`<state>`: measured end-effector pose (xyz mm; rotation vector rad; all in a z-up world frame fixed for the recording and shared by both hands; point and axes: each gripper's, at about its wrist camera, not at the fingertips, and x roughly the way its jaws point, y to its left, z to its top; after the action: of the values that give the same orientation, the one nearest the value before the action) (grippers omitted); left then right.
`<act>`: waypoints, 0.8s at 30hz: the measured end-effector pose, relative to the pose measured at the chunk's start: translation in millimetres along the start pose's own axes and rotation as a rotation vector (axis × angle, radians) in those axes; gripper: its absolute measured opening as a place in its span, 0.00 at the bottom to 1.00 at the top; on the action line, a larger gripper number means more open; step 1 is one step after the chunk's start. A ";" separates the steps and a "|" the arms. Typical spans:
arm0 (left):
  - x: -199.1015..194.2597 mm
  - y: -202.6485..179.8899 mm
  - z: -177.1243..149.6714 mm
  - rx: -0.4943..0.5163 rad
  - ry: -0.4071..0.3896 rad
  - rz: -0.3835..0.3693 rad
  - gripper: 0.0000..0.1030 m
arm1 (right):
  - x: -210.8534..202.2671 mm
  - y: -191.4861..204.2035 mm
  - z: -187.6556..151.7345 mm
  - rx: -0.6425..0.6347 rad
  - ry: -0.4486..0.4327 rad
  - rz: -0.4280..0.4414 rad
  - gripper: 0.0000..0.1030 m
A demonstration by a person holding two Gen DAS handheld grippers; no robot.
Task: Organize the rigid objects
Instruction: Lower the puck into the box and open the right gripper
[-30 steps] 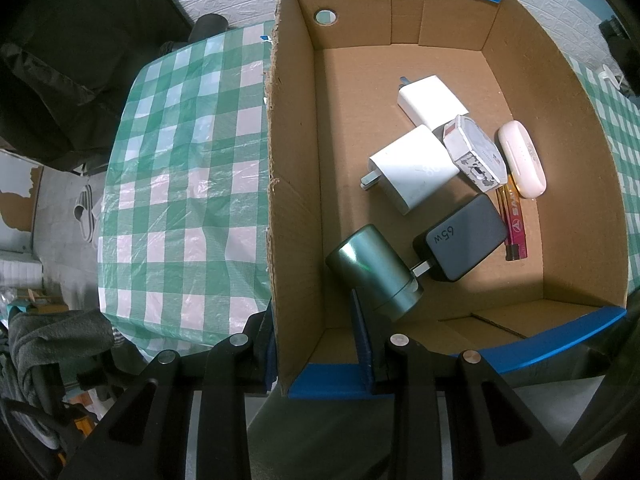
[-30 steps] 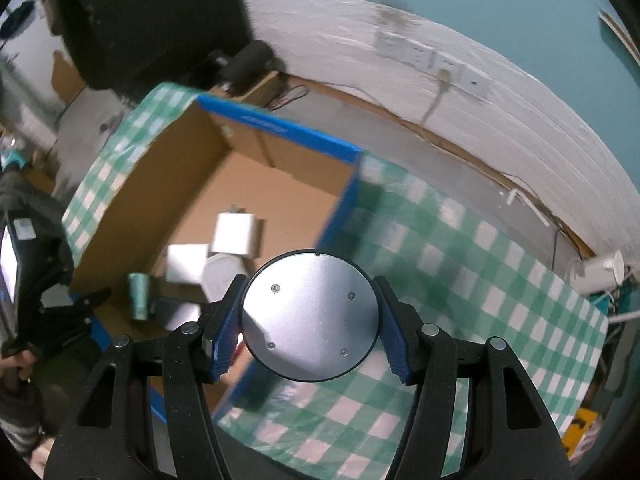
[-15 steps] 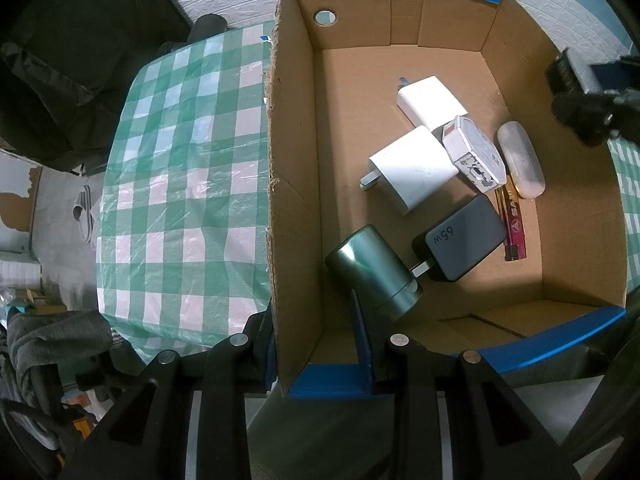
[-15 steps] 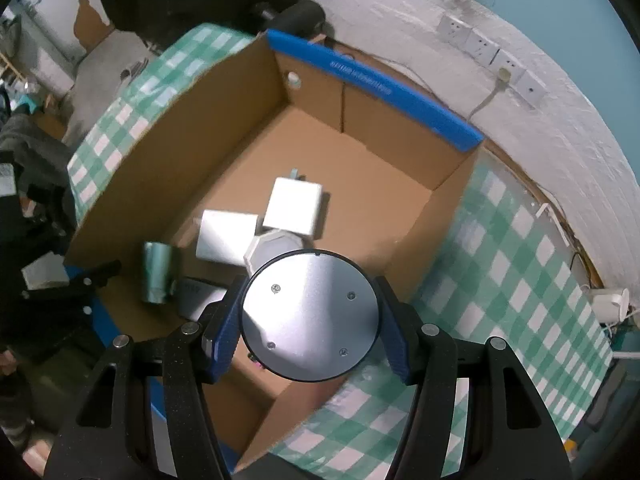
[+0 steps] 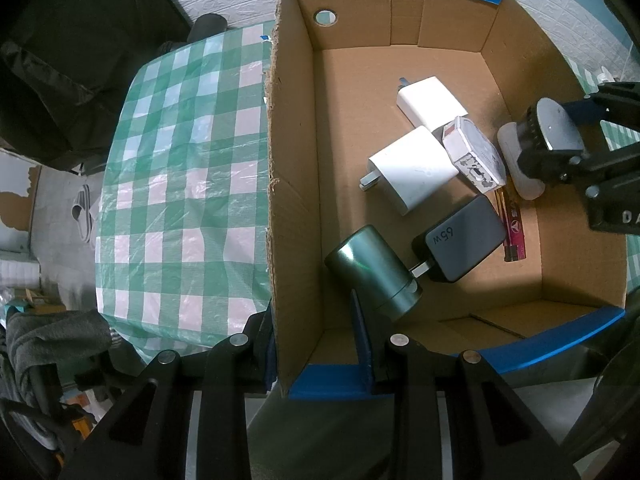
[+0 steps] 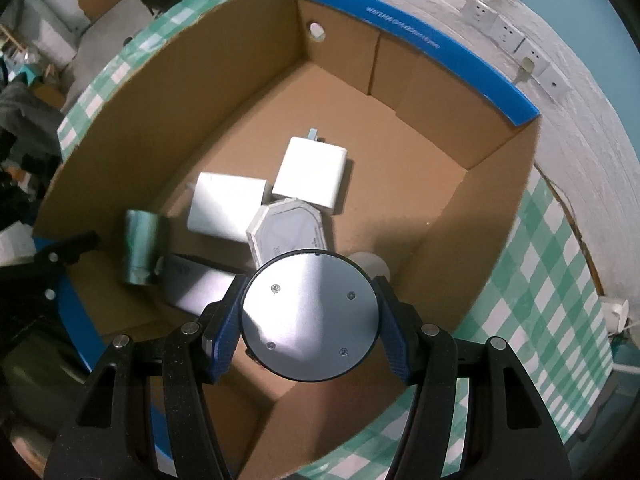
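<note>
Left gripper [image 5: 322,356]: clamped on the cardboard box [image 5: 296,208] near wall.
Right gripper [image 6: 310,316]: pinched a round metal disc [image 6: 310,316] over the box's inside.

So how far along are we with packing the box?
Done: two white chargers, a green cylinder and a black adapter lie in the cardboard box. In hand: the right claw grips a round metal disc over the box. Left: releasing it; the left claw pinches the box's corner.

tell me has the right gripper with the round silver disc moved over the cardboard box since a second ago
Yes. The right gripper, fingers shut on the round silver disc, has come in over the brown cardboard box, past its blue-edged rim from the checked-cloth side, and lower.
</note>
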<state>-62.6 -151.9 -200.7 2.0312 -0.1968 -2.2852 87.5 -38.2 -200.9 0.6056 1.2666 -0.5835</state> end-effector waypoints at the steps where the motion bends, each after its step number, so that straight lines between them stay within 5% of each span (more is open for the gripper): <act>1: 0.0 0.1 -0.1 -0.001 0.000 0.000 0.30 | 0.6 0.7 0.3 -0.001 0.000 -0.002 0.60; 24: 0.6 0.8 0.2 -0.006 -0.005 0.002 0.30 | -34.7 -10.0 -4.0 0.103 -0.126 -0.021 0.62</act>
<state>-62.8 -152.8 -201.2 2.0217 -0.1924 -2.2865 70.8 -40.2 -168.7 0.6315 1.1311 -0.6970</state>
